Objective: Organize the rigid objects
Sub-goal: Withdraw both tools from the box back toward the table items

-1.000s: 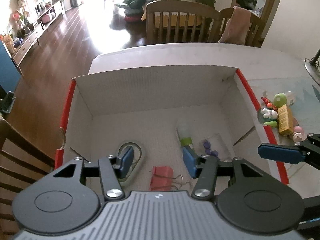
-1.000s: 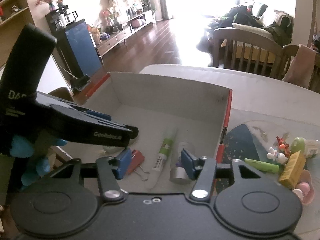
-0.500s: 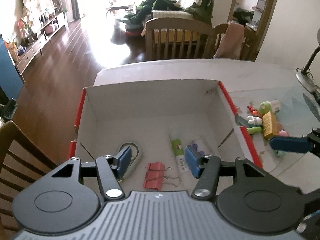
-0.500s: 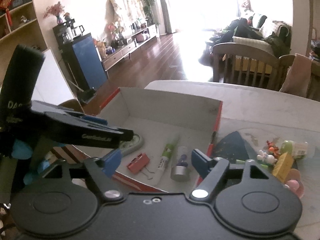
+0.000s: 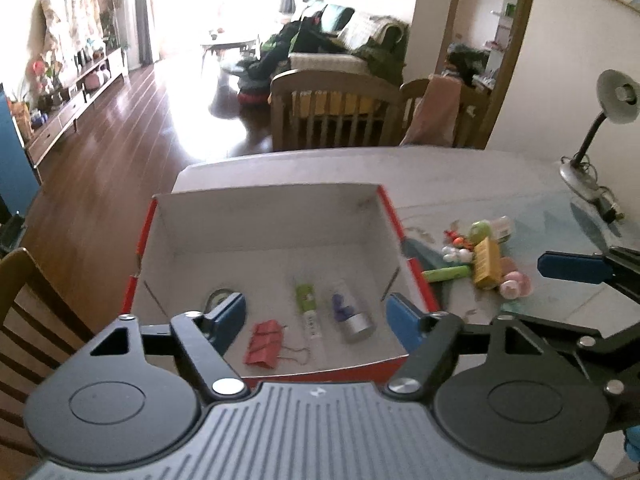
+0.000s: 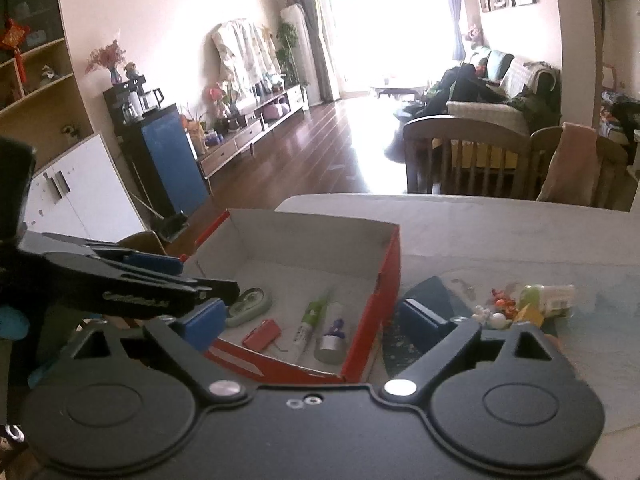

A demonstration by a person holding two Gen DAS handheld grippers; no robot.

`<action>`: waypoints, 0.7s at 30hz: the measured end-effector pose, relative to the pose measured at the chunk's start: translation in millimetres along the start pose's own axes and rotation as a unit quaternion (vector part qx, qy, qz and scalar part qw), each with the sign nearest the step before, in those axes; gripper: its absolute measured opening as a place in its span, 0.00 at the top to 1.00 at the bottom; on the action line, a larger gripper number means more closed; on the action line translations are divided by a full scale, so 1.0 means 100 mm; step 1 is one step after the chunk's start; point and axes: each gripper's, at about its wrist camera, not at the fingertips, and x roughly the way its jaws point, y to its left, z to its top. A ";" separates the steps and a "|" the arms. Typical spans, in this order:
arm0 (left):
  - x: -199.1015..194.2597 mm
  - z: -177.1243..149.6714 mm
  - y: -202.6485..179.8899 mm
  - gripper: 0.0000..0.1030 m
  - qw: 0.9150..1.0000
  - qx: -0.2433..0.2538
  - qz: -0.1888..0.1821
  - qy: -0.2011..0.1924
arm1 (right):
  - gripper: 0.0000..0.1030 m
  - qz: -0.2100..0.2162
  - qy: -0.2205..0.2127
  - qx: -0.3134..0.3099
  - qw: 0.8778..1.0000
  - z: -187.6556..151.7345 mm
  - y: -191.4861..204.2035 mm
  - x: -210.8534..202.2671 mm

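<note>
Pulled back and up from the box. Left gripper opening, holding nothing. Right gripper opening wide, holding nothing. Red clip inside.

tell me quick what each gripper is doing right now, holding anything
Left gripper: jaws opening, nothing between them, above the box.
Right gripper: jaws opening wide, holding nothing.
</note>
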 end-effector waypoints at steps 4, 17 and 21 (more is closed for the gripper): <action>-0.07 -0.03 -0.21 0.24 1.000 0.005 0.000 -0.009 | 0.04 0.008 -0.018 0.005 1.000 -0.02 -0.14 -0.16; 0.01 -0.15 -1.02 0.19 0.999 0.000 -0.034 -0.020 | 0.02 -0.020 -0.045 -0.008 0.999 -0.22 -0.87 -0.69; 0.12 -0.18 -1.19 0.11 0.999 -0.010 -0.048 -0.018 | 0.02 -0.034 -0.036 0.003 0.999 -0.32 -1.16 -0.74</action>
